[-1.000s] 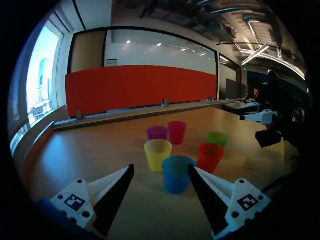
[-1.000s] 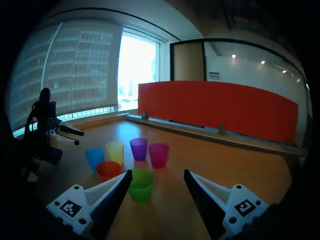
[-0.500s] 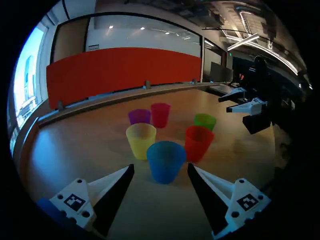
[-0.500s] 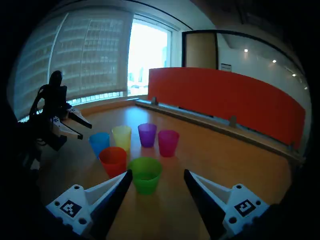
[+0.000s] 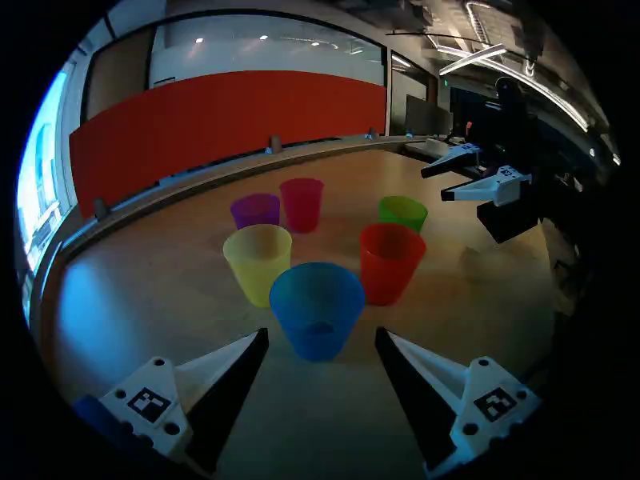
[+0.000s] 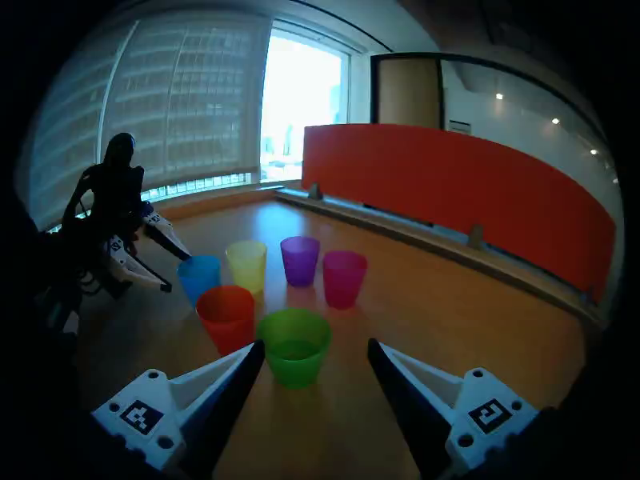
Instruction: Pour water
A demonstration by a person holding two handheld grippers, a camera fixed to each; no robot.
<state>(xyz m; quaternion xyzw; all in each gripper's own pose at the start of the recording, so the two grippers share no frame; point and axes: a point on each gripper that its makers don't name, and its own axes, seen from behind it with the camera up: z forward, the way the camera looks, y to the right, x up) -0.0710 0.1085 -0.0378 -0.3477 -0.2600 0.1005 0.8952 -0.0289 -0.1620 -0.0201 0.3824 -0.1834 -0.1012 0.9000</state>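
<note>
Gaping wide and gripping nothing, the left gripper [image 5: 320, 332] pointed at six plastic cups standing upright on the wooden table [image 5: 144, 304]. The blue cup [image 5: 318, 308] stood just ahead of its fingertips, in line with the gap between them and touching neither finger. Beyond that cup, the yellow cup [image 5: 258, 260] sat ahead to the left gripper's left and the red cup [image 5: 390, 260] ahead to its right. The purple cup [image 5: 256, 210] and magenta cup [image 5: 302, 204] stood farther out, side by side. A darker patch showed low inside the blue cup, though whether it was water could not be told. The right gripper [image 6: 314, 344] was likewise spread wide and empty. The green cup [image 6: 294, 346] stood just in front of its fingertips, centred on the gap and clear of both fingers. Well beyond the cups from both grippers ran a red partition [image 5: 224, 120], and in the right gripper view a bright window [image 6: 304, 112] lay ahead of that gripper, slightly to its left
</note>
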